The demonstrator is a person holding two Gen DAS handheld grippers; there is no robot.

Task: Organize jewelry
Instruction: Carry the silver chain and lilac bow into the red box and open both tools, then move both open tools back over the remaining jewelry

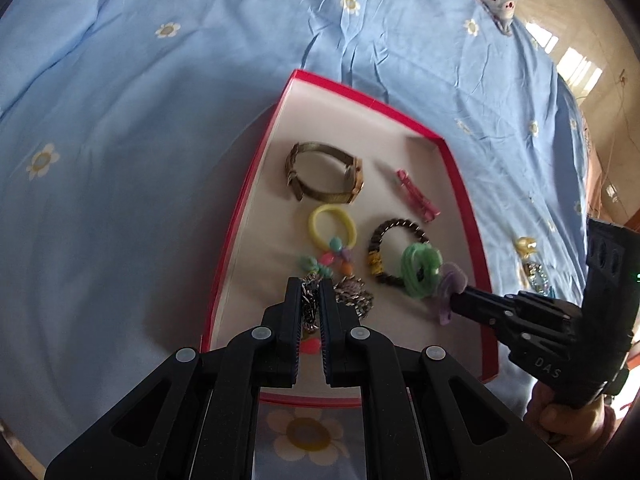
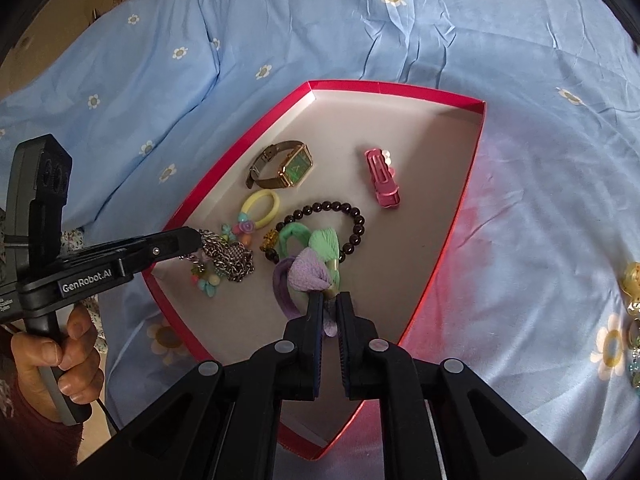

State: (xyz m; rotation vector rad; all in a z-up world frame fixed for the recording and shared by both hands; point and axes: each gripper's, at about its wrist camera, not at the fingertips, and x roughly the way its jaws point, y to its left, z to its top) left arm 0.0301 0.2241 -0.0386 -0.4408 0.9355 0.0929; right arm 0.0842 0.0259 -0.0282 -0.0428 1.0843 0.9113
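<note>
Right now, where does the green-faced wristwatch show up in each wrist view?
Left wrist view: the wristwatch lies in the far half of the red tray, just above centre, face edge-on.
Right wrist view: the wristwatch sits left of centre, green face visible.
Shared landmark: the yellow hair tie lies directly nearer the camera than the watch in both.

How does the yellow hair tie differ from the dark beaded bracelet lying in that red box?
The yellow hair tie is a smooth, plain band; the dark beaded bracelet is a string of round glossy beads. The hair tie forms the smaller loop, with colourful bead charms at one end, while the bracelet has a gold piece. The green hair tie overlaps the bracelet; nothing covers the yellow one. Both lie flat in the red box.
</note>
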